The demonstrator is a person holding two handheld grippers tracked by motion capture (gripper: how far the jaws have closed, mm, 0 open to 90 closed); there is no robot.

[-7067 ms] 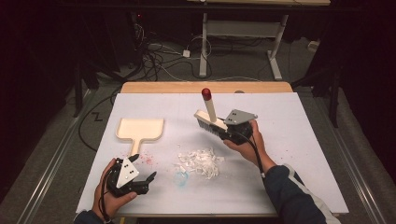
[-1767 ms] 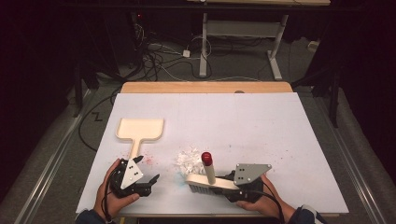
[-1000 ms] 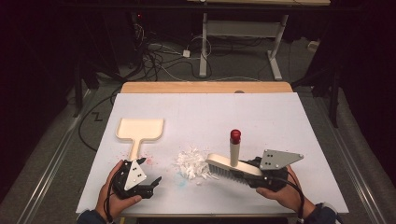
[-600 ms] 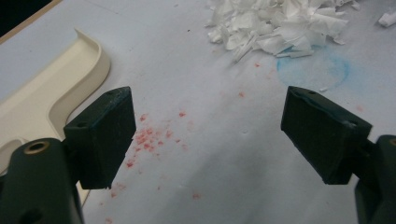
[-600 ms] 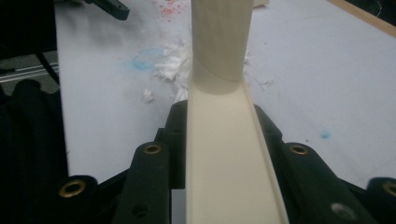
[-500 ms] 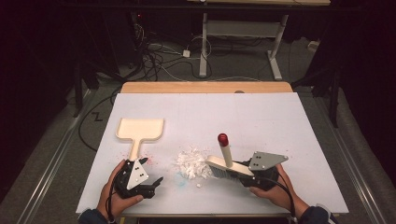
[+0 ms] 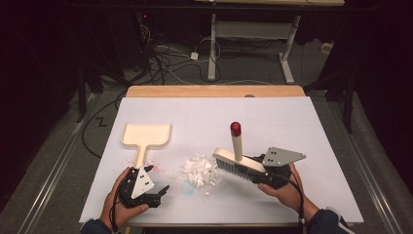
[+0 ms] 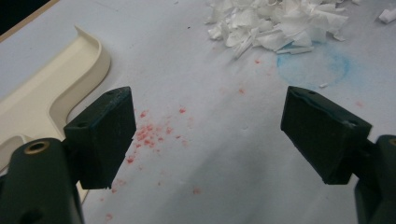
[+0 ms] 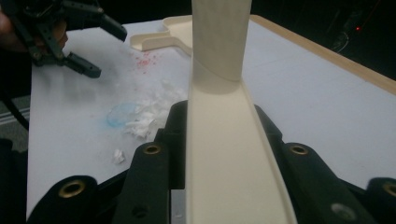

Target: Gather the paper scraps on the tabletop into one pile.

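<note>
Two tongs work at the near edge of the white surface (image 7: 302, 126). The left tongs (image 7: 157, 184) rest low near the front left corner in the person's left hand (image 7: 119, 204), jaws spread wide apart and holding nothing; in the left gripper view red specks (image 8: 154, 133) lie on the sheet between the jaws, and a faint blue ring (image 8: 313, 67) sits just ahead of the right one. The right tongs (image 7: 260, 174), held in the right hand (image 7: 285, 190), are clamped on the cream back of a hand brush (image 7: 238, 163); the right gripper view shows the brush body (image 9: 233, 154) squeezed between both jaws, with its handle rising upright ahead of them. The bristles (image 7: 229, 170) stand on the surface, touching the right edge of a heap of white paper scraps (image 7: 200, 170). A few loose scraps lie just in front of the heap. Farther back and to the left, well apart from the brush, a cream dustpan (image 7: 146, 136) lies flat, its handle pointing toward the left tongs. The brush handle ends in a red tip (image 7: 235, 128).
</note>
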